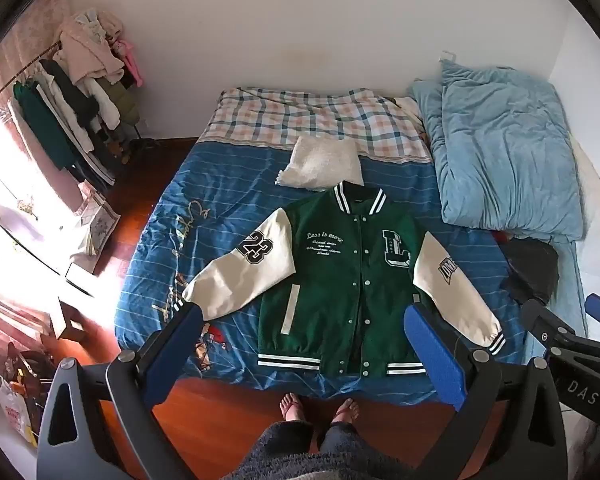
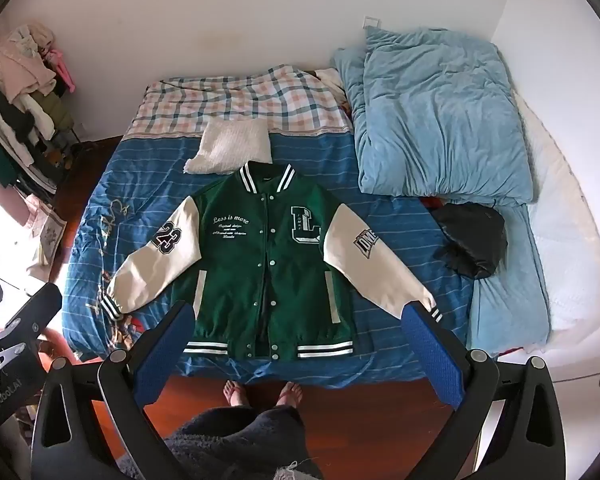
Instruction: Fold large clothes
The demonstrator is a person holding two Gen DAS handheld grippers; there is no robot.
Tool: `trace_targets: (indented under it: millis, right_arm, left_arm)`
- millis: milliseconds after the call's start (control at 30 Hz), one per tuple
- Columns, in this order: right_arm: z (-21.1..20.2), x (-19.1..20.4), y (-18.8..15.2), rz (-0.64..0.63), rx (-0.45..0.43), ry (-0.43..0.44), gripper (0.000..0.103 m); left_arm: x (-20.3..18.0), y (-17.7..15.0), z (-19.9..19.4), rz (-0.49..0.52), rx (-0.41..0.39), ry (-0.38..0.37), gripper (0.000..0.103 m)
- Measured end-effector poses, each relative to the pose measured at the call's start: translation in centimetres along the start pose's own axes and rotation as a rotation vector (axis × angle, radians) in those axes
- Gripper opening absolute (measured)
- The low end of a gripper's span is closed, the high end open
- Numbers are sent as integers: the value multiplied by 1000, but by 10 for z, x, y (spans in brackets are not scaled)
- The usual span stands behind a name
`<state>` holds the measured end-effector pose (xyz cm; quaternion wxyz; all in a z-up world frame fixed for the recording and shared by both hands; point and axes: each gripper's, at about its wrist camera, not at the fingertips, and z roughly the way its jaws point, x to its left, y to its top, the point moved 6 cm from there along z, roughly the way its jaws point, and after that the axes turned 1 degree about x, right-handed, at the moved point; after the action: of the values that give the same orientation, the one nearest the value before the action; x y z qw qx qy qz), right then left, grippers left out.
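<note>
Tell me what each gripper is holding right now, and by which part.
Nothing. The left gripper and right gripper are both open above the jacket, which lies flat on the bed.

Varsity jacket (image 2: 260, 264): "23" patch (image 2: 165, 237) on one cream sleeve; "Less is more" script (image 2: 231, 218) on chest, smaller lines beneath illegible; large "L" patch (image 2: 305, 229). Right gripper (image 1: 580, 364) body reads "DAS".
</note>
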<state>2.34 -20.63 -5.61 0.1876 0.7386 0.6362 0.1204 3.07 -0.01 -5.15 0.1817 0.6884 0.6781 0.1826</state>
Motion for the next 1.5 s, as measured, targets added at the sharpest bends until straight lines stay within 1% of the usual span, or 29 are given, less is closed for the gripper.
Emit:
trace_targets:
  millis: [433, 800, 1067, 1500]
  right_arm:
    - [-6, -2, -4, 6, 5, 3, 103]
    - [-9, -8, -7, 5, -1, 1, 103]
    - [-13, -10, -3, -7, -12, -2, 103]
    - [-13, -11, 0, -9, -13, -5, 103]
  left_arm:
    - [2, 0, 3, -1, 5, -11, 103]
    - [-1, 0, -15, -1, 2, -3, 103]
    - [-4, 2, -8, -5, 5, -2, 103]
    - [-5, 3, -8, -3, 0, 0, 103]
